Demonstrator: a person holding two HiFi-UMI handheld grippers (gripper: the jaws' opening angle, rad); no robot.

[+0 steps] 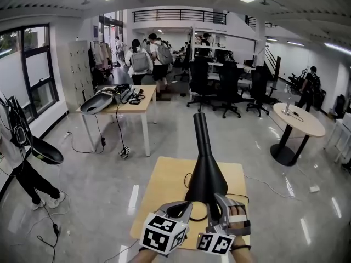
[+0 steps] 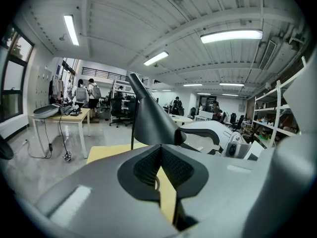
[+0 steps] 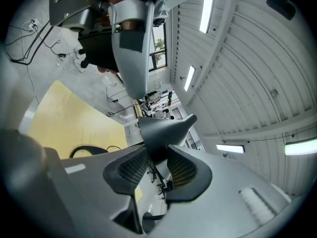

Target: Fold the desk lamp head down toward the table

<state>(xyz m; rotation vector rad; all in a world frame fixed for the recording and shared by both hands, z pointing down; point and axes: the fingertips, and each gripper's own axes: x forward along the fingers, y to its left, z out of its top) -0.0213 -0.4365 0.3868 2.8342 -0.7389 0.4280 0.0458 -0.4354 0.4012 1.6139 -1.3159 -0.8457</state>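
1. Right tool point(image 3: 157, 165): its jaws are clamped on the rim of the lamp head point(image 3: 163, 130), which stands between the ribbed pads. Left tool point(image 2: 161, 150): its jaws are together with nothing between them, just short of the lamp head.
2. Worktop point(image 1: 164, 185): a pale yellow top that carries the lamp. Both tools hang over its near edge.
3. Lamp head: a black cone with its wide bell by the tools and its narrow neck rising up and away from the person. It looks raised, so the fold is judged not yet made.
4. Step in hand: the grip is taken. The next move calls for a steady downward swing of the right tool about the lamp's joint, which no view shows.
5. Pose: both forearms enter low and close together, marker cubes toward the person, with the right hand point(image 1: 237, 212) wrapped round its handle.
6. Cable point(image 3: 89, 148): a dark loop lying on the worktop near the lamp.
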